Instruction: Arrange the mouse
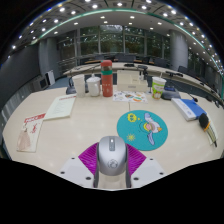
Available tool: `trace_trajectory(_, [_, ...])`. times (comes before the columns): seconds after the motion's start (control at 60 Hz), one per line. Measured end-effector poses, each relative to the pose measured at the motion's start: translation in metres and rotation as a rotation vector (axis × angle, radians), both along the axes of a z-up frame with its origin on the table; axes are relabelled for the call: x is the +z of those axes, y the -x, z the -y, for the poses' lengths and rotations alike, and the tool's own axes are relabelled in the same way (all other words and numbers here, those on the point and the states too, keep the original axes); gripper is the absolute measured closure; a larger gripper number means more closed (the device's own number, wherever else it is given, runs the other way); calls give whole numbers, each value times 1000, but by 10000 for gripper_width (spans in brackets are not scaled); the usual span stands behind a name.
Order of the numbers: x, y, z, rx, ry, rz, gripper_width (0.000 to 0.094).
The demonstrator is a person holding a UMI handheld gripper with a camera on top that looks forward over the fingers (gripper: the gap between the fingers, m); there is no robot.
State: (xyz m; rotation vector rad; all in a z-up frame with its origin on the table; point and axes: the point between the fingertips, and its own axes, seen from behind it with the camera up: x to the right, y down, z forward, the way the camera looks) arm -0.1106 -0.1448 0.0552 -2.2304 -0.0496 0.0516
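The gripper (112,168) holds one grey, rounded plastic mouse (112,155): both magenta-padded fingers (88,158) press its sides, lifting it above the pale beige tabletop (75,135).

Just beyond the mouse, at 1 o'clock, lies one round teal mat with cartoon print (142,127), bare on top. Open tabletop spreads at 11 o'clock between the fingers and the table's far edge.

At 9 o'clock sits one red-and-white booklet (31,131); past it, one pale green book (61,106).

At 12 o'clock, near the far edge, stand one red-and-green stacked canister (106,77) and one white cup (93,86).

At 2 o'clock rests one light blue pad (188,107).
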Motion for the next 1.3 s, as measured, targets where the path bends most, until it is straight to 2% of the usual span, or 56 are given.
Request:
trace_trajectory(0.1, [59, -20, -47, -11, -109, -22, 571])
trace_trajectory(0.233, [78, -63, -108, -57, -177, -24, 572])
trace_trajectory(0.467, [-16, -115, -161, -100, -44, 16, 567])
trace_trajectory(0.65, [-62, -114, -156, -73, 35, 0, 454])
trace_trajectory(0.717, [-62, -116, -150, -73, 36, 12, 352])
trace_trajectory(0.8, [-44, -115, -141, -67, 15, 28, 68])
trace_trajectory(1.0, [32, -105, -79, -82, -31, 57, 75])
trace_trajectory(1.3, [124, -72, 80, -117, -95, 90, 76])
